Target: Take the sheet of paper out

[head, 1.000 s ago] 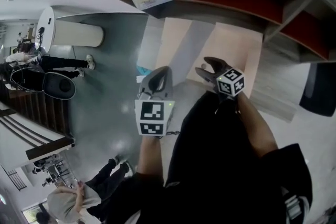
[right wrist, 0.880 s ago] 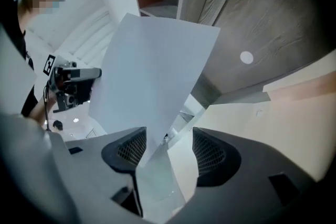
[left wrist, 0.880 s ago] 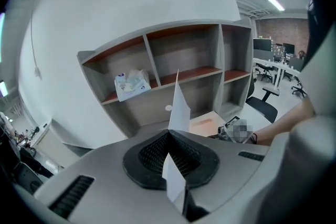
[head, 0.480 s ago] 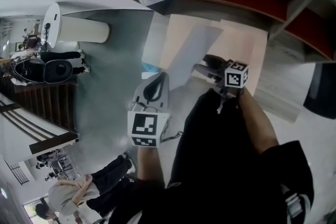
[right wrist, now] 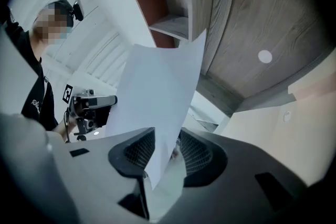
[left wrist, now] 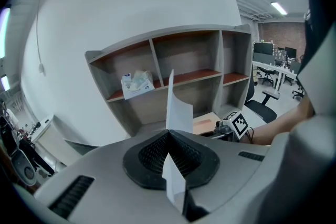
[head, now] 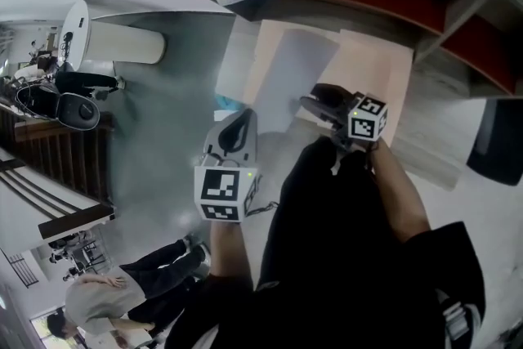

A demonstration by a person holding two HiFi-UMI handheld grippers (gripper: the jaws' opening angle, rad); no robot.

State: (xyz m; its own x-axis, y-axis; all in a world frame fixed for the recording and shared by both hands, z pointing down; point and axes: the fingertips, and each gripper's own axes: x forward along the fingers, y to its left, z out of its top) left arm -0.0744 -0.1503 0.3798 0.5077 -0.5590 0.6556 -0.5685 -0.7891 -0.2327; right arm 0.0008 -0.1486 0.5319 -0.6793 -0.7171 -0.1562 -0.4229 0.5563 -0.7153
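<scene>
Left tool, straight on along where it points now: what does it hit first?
Beyond the sheet of paper it clamps, the left tool heads for the wooden shelf unit, probably the panel below its middle compartment; depth unclear.

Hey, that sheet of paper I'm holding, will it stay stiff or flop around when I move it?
Probably floppy: the sheet of paper bows along its free edge above the left gripper. Likely very light, since a pinch on one thin edge holds it upright. It might crease or tear if tugged hard at that pinch.
</scene>
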